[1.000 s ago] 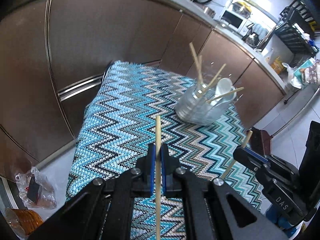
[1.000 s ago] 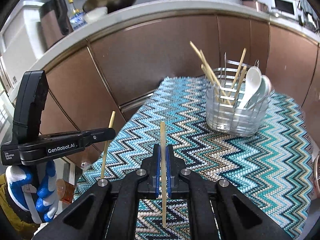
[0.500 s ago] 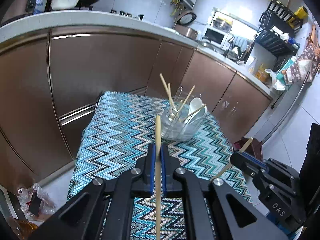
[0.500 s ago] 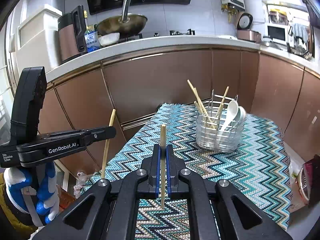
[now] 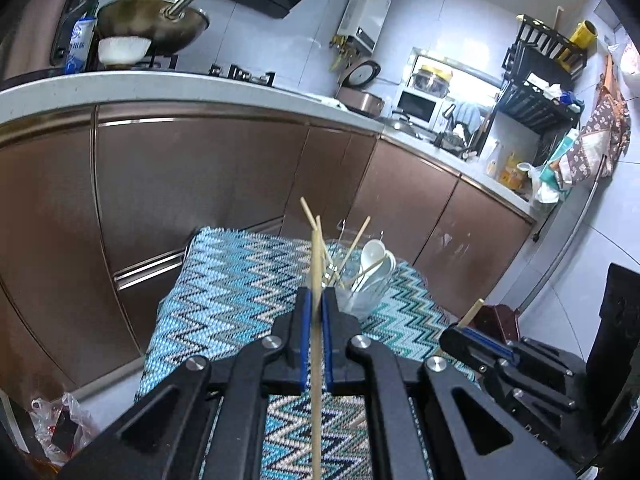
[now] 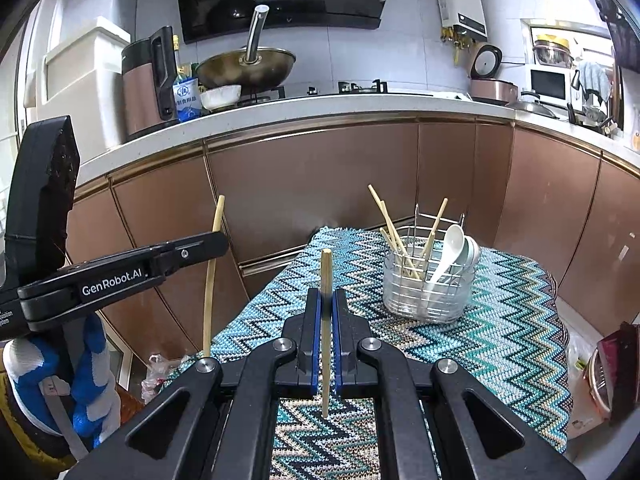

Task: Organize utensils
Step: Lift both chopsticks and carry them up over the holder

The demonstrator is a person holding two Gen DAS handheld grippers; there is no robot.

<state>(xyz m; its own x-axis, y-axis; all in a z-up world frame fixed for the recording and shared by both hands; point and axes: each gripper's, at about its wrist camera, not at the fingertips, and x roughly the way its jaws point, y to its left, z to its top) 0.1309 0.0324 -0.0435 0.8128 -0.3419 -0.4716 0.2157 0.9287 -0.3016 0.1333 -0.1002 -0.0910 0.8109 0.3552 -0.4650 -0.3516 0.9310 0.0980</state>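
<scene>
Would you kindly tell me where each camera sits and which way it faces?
Left wrist: on the left gripper, facing cabinets and the caddy; its chopstick and the right gripper show.
Right wrist: on the right gripper, facing the same way; the left gripper and gloved hand show.
Shared: caddy, cloth, wok.

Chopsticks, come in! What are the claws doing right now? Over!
Left claw shut on one chopstick. Right claw shut on another chopstick. Utensil holder ahead on the zigzag cloth, path clear.
</scene>
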